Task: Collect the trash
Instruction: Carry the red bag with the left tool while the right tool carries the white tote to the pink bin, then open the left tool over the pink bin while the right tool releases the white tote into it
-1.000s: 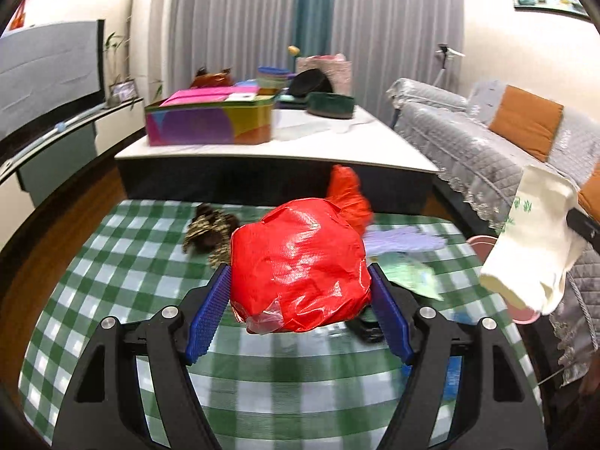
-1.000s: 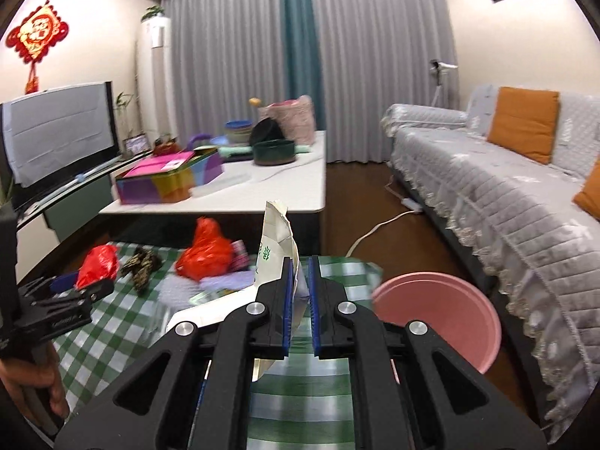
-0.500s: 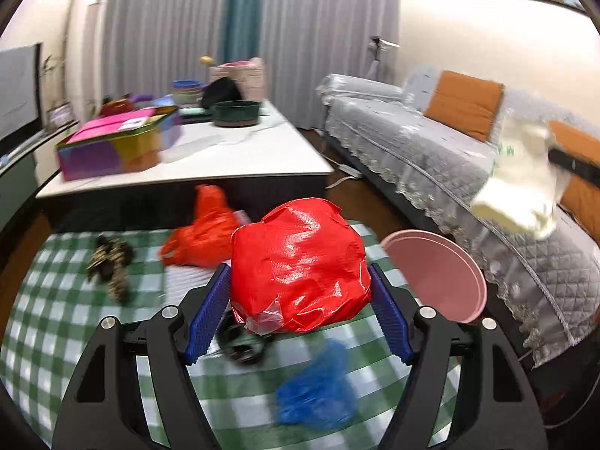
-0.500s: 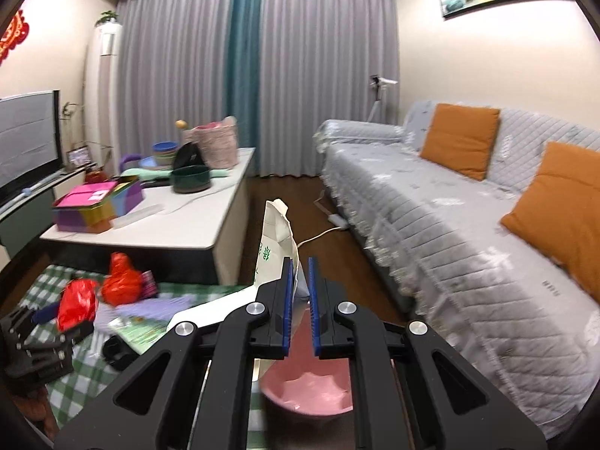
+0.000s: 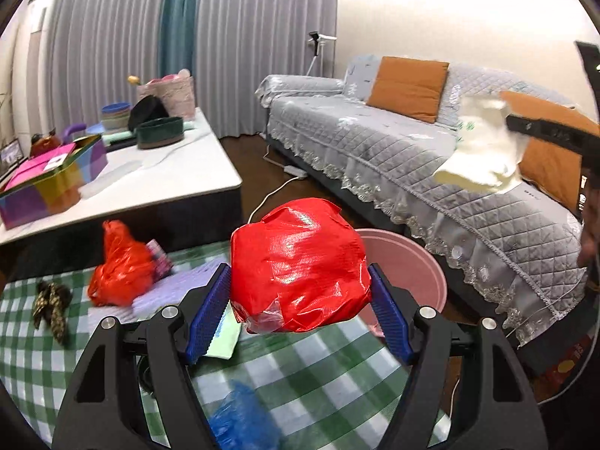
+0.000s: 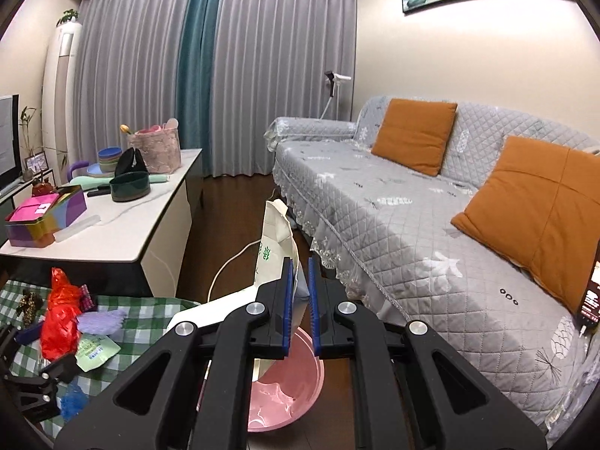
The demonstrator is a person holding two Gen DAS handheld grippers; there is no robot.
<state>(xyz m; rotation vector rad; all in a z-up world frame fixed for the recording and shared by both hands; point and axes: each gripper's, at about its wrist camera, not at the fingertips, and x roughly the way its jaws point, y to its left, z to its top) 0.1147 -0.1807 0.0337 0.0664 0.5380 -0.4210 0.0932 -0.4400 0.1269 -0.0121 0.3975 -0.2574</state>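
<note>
My left gripper (image 5: pixel 300 296) is shut on a crumpled red plastic bundle (image 5: pixel 296 262), its blue pads pressing both sides. It hangs above the right edge of the green checked cloth (image 5: pixel 330 375), with the pink bin (image 5: pixel 412 262) just behind it on the floor. My right gripper (image 6: pixel 299 300) is shut on a white paper bag with green print (image 6: pixel 275 240), which sticks up and to the left of the jaws. The pink bin (image 6: pixel 296 386) lies directly below that gripper. From the left wrist the same white bag (image 5: pixel 480 150) hangs high at the right, in front of the sofa.
On the checked cloth lie an orange-red bag (image 5: pixel 120 266), a purple cloth (image 5: pixel 176 285), a pale green packet (image 5: pixel 225 333), a blue plastic scrap (image 5: pixel 240 420) and a dark dried bunch (image 5: pixel 50 307). A white coffee table (image 5: pixel 168 176) stands behind, a grey sofa (image 6: pixel 431 232) to the right.
Both grippers swung right, away from the cloth's middle toward the sofa. The pink bin came under the right gripper and behind the left one. Both grips held.
</note>
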